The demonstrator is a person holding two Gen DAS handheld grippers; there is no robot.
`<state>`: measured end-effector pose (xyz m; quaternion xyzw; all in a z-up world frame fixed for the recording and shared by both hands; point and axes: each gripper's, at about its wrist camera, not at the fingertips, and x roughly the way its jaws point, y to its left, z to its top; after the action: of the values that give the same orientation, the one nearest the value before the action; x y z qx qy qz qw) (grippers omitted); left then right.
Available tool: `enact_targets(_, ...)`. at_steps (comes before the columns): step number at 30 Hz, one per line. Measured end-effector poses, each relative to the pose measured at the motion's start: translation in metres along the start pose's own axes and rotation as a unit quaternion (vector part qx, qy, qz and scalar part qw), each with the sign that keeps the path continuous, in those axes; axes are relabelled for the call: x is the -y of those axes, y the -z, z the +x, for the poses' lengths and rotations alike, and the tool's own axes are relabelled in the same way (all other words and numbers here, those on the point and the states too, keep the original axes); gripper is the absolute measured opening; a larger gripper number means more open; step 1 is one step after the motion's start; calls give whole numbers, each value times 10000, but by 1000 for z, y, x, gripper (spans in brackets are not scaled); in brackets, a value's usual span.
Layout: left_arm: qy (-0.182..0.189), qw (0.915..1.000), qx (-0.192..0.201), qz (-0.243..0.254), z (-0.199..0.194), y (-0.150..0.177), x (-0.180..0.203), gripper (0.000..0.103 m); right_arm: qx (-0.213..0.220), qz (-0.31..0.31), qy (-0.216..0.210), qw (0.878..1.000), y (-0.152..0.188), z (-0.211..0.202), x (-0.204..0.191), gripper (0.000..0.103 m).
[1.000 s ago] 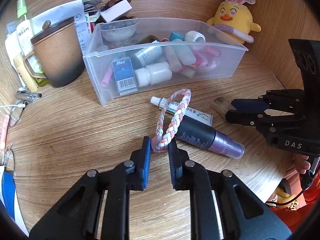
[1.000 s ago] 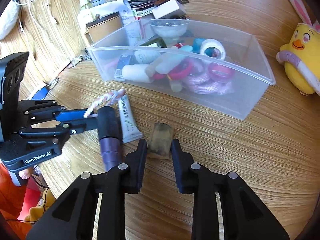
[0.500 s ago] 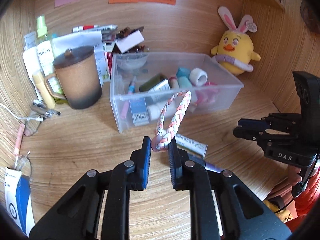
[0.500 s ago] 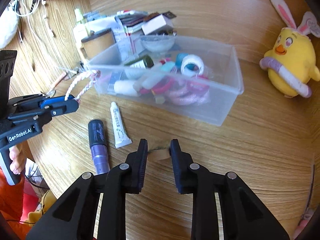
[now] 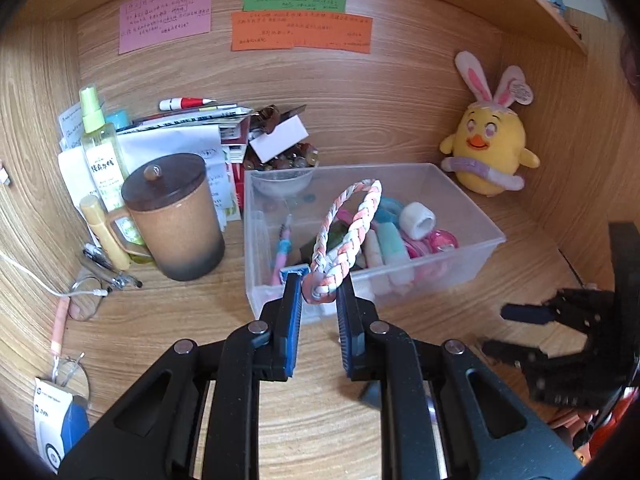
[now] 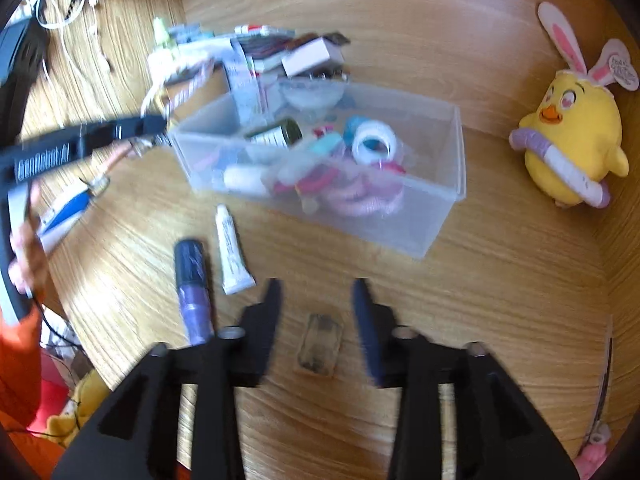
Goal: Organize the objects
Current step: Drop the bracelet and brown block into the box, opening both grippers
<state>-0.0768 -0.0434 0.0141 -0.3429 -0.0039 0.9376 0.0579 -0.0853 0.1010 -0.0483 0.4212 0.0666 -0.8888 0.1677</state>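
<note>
My left gripper (image 5: 319,284) is shut on a braided pink-and-white bracelet (image 5: 347,232), whose loop stands up in front of the clear plastic bin (image 5: 476,250) full of small items. In the right wrist view the left gripper (image 6: 160,128) is at the bin's (image 6: 440,220) left corner, blurred. My right gripper (image 6: 316,296) is open and empty above a small brown block (image 6: 319,345) lying on the desk between its fingers. A white tube (image 6: 231,252) and a purple-and-black bottle (image 6: 193,288) lie to its left.
A lidded brown mug (image 5: 176,220), a spray bottle (image 5: 102,152) and stacked papers (image 5: 180,136) stand left of the bin. A yellow chick plush (image 5: 490,152) sits at the back right corner. Glasses and a cable (image 5: 84,292) lie at the left.
My left gripper has lifted the bracelet off the desk and carried it up to the bin. My right gripper has opened, let go of the brown block and drawn back.
</note>
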Motion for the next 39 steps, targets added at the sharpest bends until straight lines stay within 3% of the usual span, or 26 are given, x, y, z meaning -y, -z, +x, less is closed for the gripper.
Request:
enact_targets(7,-176,9994,-232,-196,28,-10,-13,16,-317,41,116,9994,16,18,2,41)
enact_targets(11,-172,9988,-351,-292,41,-13,-17,16,-314,268,11,9991,17,19,12,22)
enact_targets(15,-177,9984,-449,-295,53,-16,-16,16,-263,407,-41,9988,17,18,18,22)
enact_targets(20,-151,9979,-581,-248,66,-16,-11,16,33,620,-170,9979,4,3,28,22)
enact_targets(29,-21,9981,-568,-216,65,-18,-4,17,754,726,38,9945,-44,-24,44,22)
enact_targets(31,14,9982,-561,-208,63,-18,-3,20,828,766,122,9935,-54,-23,47,22)
enact_targets(39,95,9993,-315,-166,42,-19,4,58,795,751,441,9930,-83,1,56,22)
